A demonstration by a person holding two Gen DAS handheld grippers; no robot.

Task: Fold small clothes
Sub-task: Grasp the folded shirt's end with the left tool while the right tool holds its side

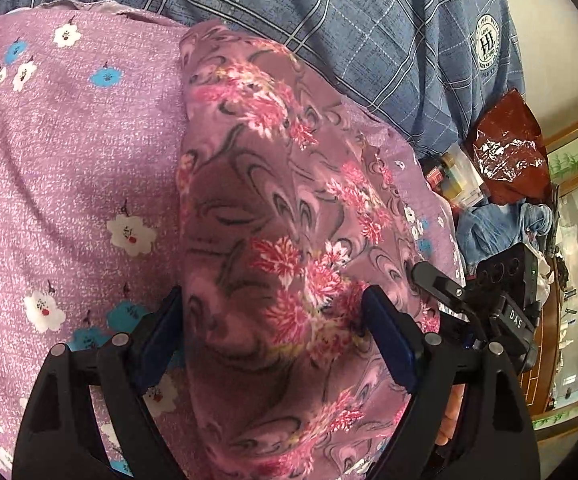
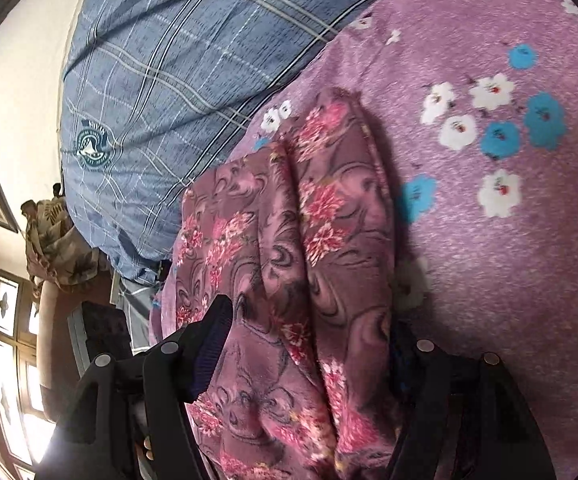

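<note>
- Mauve floral garment [image 1: 273, 240] lies folded lengthwise, frame centre; your left gripper [image 1: 273, 328] and right gripper [image 2: 309, 356] straddle it, jaws spread, ungrasped.
- Next, likely clench one end; fold crosswise.

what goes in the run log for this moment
left gripper: open, straddling floral garment | right gripper: open, same garment | purple sheet beneath

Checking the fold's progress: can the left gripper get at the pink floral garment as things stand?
Probably yes. The left gripper is open with the pink floral garment lying right between its fingers on the purple flowered sheet, nothing between them.
</note>
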